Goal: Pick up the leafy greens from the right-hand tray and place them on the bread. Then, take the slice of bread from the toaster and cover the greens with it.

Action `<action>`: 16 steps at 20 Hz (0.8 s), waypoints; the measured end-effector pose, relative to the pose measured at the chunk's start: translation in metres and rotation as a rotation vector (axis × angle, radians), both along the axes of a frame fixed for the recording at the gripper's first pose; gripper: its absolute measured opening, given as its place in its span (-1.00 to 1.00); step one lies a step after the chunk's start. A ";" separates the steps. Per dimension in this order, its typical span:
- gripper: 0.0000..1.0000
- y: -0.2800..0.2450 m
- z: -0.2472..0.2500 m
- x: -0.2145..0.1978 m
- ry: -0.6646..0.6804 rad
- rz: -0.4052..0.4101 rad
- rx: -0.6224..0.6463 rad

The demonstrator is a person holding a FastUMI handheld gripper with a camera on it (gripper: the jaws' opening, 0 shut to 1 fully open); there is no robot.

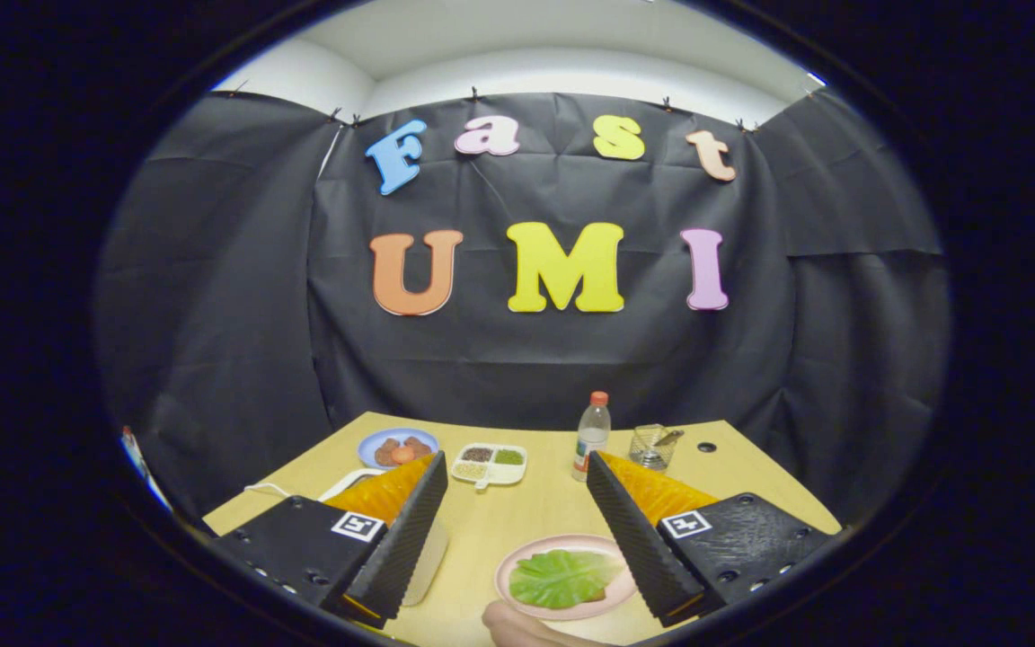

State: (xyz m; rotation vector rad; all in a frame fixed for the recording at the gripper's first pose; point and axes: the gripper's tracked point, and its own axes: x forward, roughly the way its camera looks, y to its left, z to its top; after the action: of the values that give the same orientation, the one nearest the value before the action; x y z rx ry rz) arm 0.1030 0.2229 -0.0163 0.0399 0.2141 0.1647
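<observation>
The gripper (513, 530) hangs with its fingers spread wide, and the bare wooden table (517, 526) between them gives open passage. Near and right, a pink plate (517, 562) with leafy greens (562, 577) lies against the right finger; a hand (517, 624) sits just nearer. Far across stand a blue plate (374, 442), a divided dish (489, 465), a bottle (591, 434) and a glass (652, 447), with narrow gaps between.

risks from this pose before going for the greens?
1. The tool is open and high above the table; the leafy greens lie flat on the pink plate beside the right finger, so a shallow descent may pinch the plate rim instead.
2. A hand rests near the plate and could be struck.
3. The bottle and glass beyond the fingers could tip on an overshoot.
</observation>
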 end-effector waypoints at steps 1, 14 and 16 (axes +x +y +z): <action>0.92 0.008 0.001 0.000 0.003 -0.002 0.004; 0.92 0.131 -0.050 0.024 0.080 0.093 -0.028; 0.92 0.146 -0.068 0.027 0.110 0.108 -0.040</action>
State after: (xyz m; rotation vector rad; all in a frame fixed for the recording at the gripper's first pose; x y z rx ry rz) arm 0.1298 0.3686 -0.0841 -0.0024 0.3293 0.2658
